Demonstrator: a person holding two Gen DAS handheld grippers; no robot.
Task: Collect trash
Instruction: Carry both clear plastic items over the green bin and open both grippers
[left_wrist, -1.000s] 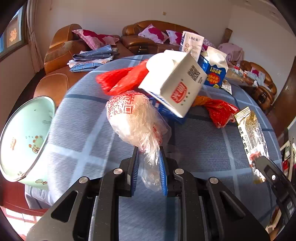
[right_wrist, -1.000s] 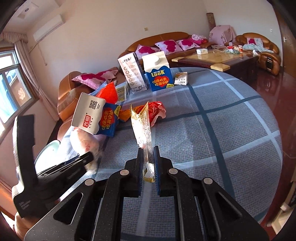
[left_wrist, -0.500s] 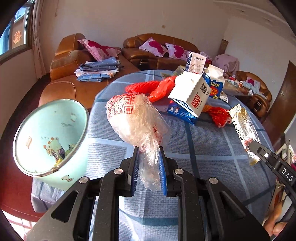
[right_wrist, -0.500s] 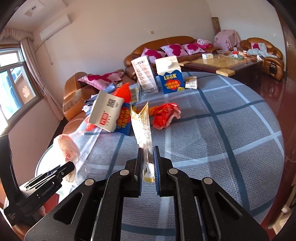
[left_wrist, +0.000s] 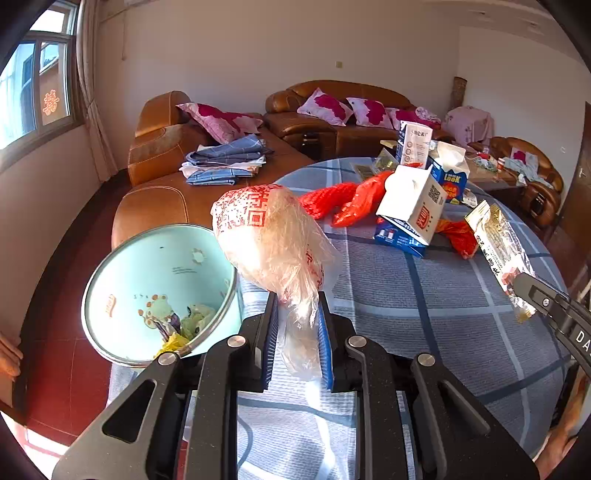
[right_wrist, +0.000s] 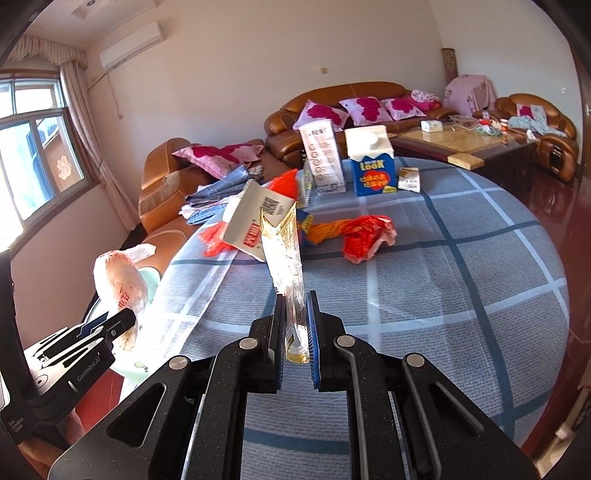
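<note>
I am holding a crumpled plastic bag (left_wrist: 273, 243) in my left hand-held gripper (left_wrist: 295, 332), its two blue pads clenched on the twisted tail so the bulky printed end is standing up and clear of the tabletop (left_wrist: 424, 295). I am carrying it at the tabletop's left edge, just beside the pale green bin (left_wrist: 147, 273) that is sitting on the floor against that edge; some scraps are lying in the bottom of the bin, so I judge this is where the rubbish is meant to go. I am gripping the bag by its thin tail because the puffy body would be too wide and slippery to pinch. My right hand-held gripper (right_wrist: 295, 325) is clamped on the lower end of a long gold snack wrapper (right_wrist: 284, 254), holding it upright over the near part of the tabletop so it is not dragging on the blue checked cloth. More rubbish is waiting toward the far side of the tabletop: a tipped white carton (left_wrist: 413, 206), red plastic wrappers (left_wrist: 347, 199) and a blue milk carton (right_wrist: 371, 166) standing near the far edge. Next I would need to bring the bag over the bin's mouth before letting go, since a light bag could drift and miss the rim.
</note>
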